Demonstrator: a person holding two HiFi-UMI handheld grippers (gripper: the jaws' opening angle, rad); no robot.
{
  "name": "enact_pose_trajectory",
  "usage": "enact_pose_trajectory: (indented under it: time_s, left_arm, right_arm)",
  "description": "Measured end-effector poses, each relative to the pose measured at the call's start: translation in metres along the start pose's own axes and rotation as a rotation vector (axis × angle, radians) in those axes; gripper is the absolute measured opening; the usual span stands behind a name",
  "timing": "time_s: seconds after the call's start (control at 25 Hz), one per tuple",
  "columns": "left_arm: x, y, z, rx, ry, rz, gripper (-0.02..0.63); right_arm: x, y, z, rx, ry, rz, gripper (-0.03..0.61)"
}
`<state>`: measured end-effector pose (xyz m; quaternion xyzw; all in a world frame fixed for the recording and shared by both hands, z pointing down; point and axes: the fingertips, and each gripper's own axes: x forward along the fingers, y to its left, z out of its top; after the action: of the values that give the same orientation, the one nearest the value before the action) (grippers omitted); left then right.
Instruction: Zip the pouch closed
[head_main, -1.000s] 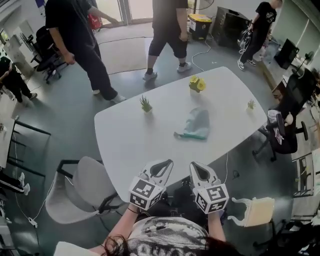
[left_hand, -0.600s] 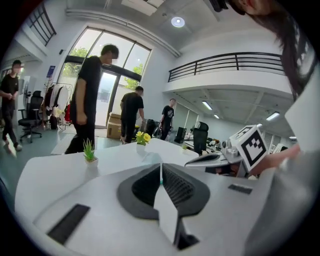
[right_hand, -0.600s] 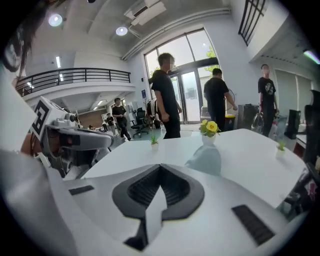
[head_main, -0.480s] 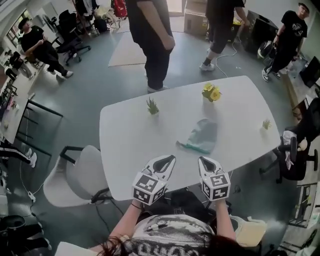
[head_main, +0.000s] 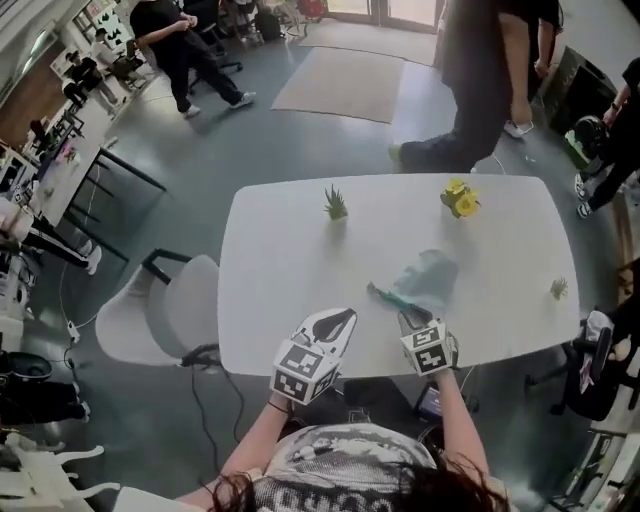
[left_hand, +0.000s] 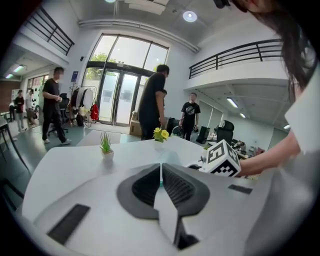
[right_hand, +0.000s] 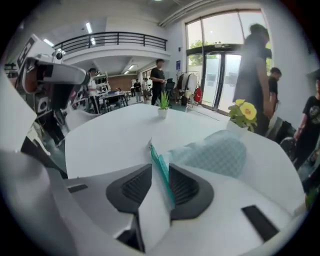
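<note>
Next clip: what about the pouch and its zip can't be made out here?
- How far the zip is closed on the pale teal mesh pouch: too small in the head view.
- Near end of its green zip edge: in the right gripper view it runs between the opening jaws of the right tool and vanishes behind them.
- Pouch contents: mesh blurred in both views.

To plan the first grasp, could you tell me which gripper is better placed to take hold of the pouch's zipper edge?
Right. The right gripper, jaws opening, straddles the teal zipper edge of the pouch; the left gripper is shut, short of it.
</note>
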<state>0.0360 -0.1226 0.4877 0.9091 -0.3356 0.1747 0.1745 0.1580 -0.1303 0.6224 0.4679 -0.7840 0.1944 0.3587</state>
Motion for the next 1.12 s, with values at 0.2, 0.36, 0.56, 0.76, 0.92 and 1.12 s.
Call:
enact_pose_trajectory:
  time_s: [0.2, 0.36, 0.56, 0.76, 0.92, 1.12]
  left_arm:
    - [0.001, 0.005, -0.011, -0.027, 0.008, 0.069, 0.021]
    - [0.007, 0.006, -0.019, -0.031, 0.026, 0.083, 0.021]
    - [0.015, 0.015, -0.025, -0.02, 0.044, 0.112, 0.021]
    - [0.025, 0.024, -0.036, 0.031, 0.098, 0.115, 0.021]
    - [0.037, 0.027, -0.046, 0.104, 0.133, 0.073, 0.021]
    - [0.061, 0.019, -0.07, 0.138, 0.179, -0.098, 0.041]
  right_arm:
    - [0.026, -0.007, -0.005, -0.143, 0.071, 0.031, 0.118]
    - [0.041, -0.006, -0.013, -0.191, 0.128, 0.078, 0.118]
    - [0.047, -0.005, -0.021, -0.241, 0.159, 0.124, 0.045]
    - [0.04, 0.004, -0.023, -0.322, 0.157, 0.248, 0.019]
    - [0.031, 0.01, -0.024, -0.374, 0.153, 0.323, 0.017]
    - [0.019, 0.019, -0.027, -0.447, 0.152, 0.417, 0.017]
